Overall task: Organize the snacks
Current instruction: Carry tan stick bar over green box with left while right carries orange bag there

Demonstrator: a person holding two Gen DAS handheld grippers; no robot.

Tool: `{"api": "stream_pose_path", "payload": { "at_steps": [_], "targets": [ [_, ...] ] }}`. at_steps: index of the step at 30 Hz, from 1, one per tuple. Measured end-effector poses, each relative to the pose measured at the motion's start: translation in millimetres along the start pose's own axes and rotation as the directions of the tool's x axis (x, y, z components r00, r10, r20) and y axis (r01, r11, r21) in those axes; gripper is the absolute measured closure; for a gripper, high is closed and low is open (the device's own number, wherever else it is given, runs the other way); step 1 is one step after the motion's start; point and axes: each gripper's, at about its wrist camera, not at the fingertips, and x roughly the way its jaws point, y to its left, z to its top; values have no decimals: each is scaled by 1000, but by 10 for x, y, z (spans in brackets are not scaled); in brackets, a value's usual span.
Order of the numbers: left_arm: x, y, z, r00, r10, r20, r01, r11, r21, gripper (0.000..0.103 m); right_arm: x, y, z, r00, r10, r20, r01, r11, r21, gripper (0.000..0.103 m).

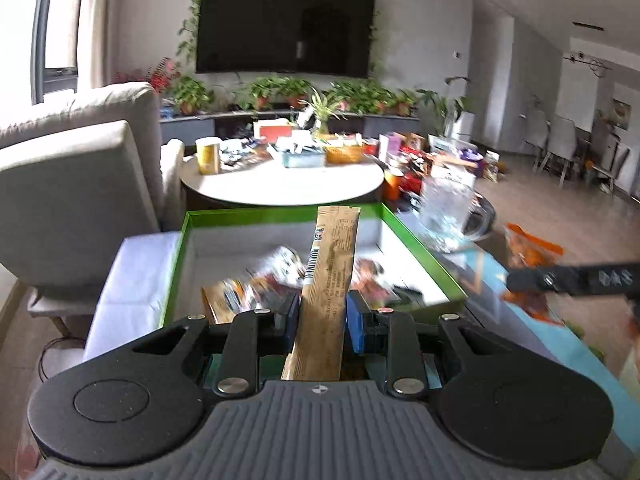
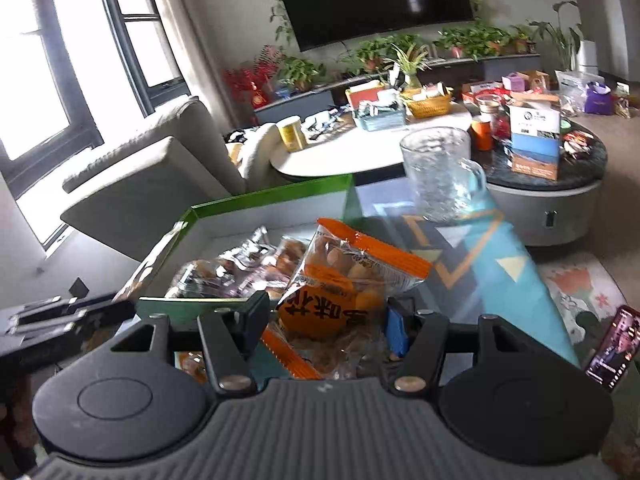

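Observation:
My left gripper is shut on a long tan snack stick packet, held upright over the near edge of a green-rimmed box. Several snack packets lie blurred inside the box. My right gripper is shut on an orange and clear bag of snacks, held just right of the box, near its front corner. That gripper and its bag also show at the right of the left wrist view. The left gripper shows at the left edge of the right wrist view.
A clear glass mug stands on the blue patterned table cover behind the box's right side. A phone lies at the right. A grey sofa is on the left. A round coffee table with clutter is behind.

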Motion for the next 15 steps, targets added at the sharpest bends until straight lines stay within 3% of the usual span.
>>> {"api": "stream_pose_path", "payload": {
  "at_steps": [10,15],
  "targets": [
    [339,154,249,999,42,11,-42,999,-26,79,68,122,139,998,28,48,-26,999,-42,43],
    [405,240,234,998,63,0,-63,997,-49,79,144,-77,30,1000,-5,1,5,1000,7,43]
  ]
}}
